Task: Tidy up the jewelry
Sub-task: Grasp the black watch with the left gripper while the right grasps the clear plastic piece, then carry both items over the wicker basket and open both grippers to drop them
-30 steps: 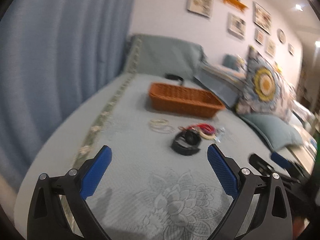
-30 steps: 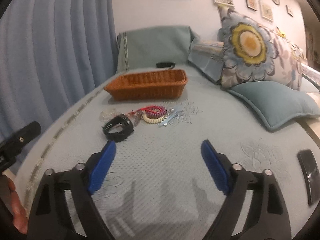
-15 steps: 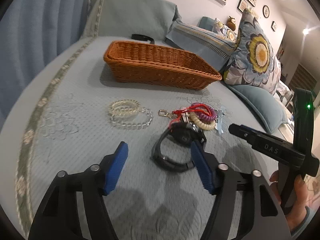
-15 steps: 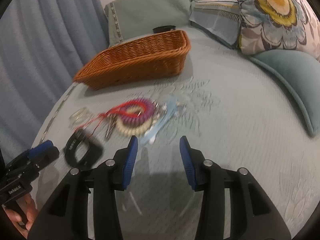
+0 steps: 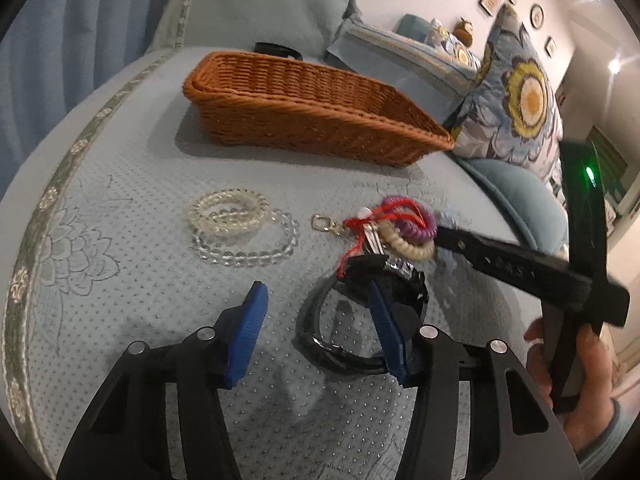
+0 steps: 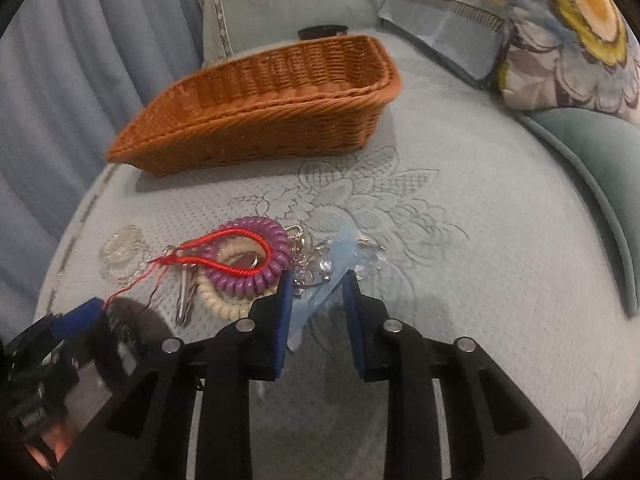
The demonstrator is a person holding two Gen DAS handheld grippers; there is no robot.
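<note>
Jewelry lies on a pale blue bedspread before a brown wicker basket (image 5: pixel 312 116), which also shows in the right wrist view (image 6: pixel 260 116). My left gripper (image 5: pixel 318 312) is open; its right finger sits over a black watch (image 5: pixel 352 320), its left finger on bare cloth. Clear bead bracelets (image 5: pixel 240 224) lie to the left. My right gripper (image 6: pixel 318 296) is open, its fingers on either side of a pale blue packet (image 6: pixel 328 284) with silver trinkets. A purple coil bracelet (image 6: pixel 256 260), red cord (image 6: pixel 224 248), cream coil (image 6: pixel 220 300) and keys (image 6: pixel 186 296) lie left of it.
A floral cushion (image 5: pixel 520 100) and a teal pillow (image 6: pixel 592 168) lie at the right. A blue curtain (image 6: pixel 80 60) hangs at the left. A black object (image 6: pixel 320 31) lies behind the basket. The right gripper's body (image 5: pixel 520 268) crosses the left wrist view.
Both grippers have moved forward and down to the jewelry. The left one now straddles the watch's edge; the right one has narrowed and reached the blue packet.
</note>
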